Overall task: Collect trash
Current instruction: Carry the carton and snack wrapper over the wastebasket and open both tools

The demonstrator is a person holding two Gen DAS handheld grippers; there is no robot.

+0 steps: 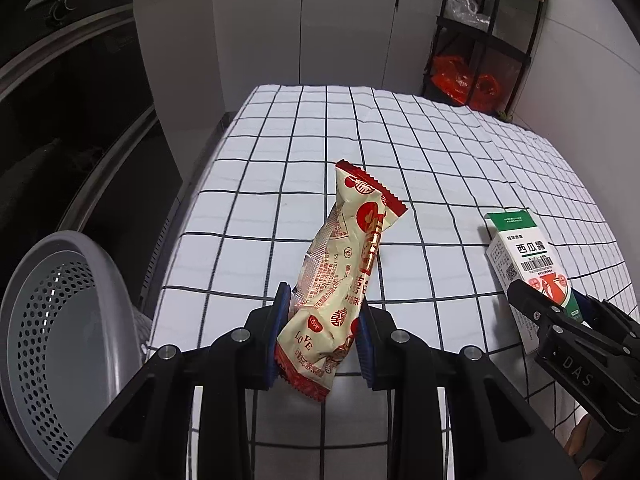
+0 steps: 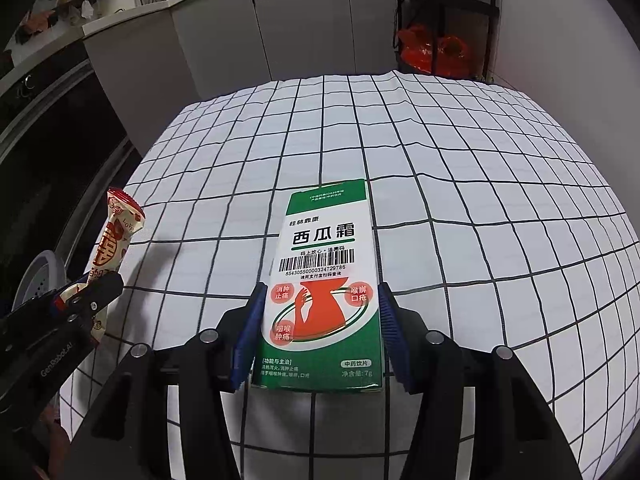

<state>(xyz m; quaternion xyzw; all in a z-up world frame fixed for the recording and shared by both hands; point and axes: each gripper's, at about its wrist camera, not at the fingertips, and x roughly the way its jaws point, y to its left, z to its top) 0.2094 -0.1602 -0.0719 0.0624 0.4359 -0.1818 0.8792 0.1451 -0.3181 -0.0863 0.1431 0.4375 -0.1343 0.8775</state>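
Left gripper [image 1: 322, 344] pinches the snack wrapper [image 1: 344, 272] low, so it may flop; right gripper [image 2: 318, 336] clamps the medicine box [image 2: 326, 280]; a loose squeeze risks slipping.

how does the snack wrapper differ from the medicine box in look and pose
The crinkled cream-and-red plastic snack wrapper is soft and creased; the green-and-white cardboard medicine box is rigid and flat-sided. The wrapper sticks up off the checked tablecloth, its top end in the air; the box looks low against the cloth. The wrapper is pinched narrow in the left gripper; the box fills the right gripper. Both are gripped between blue fingers.
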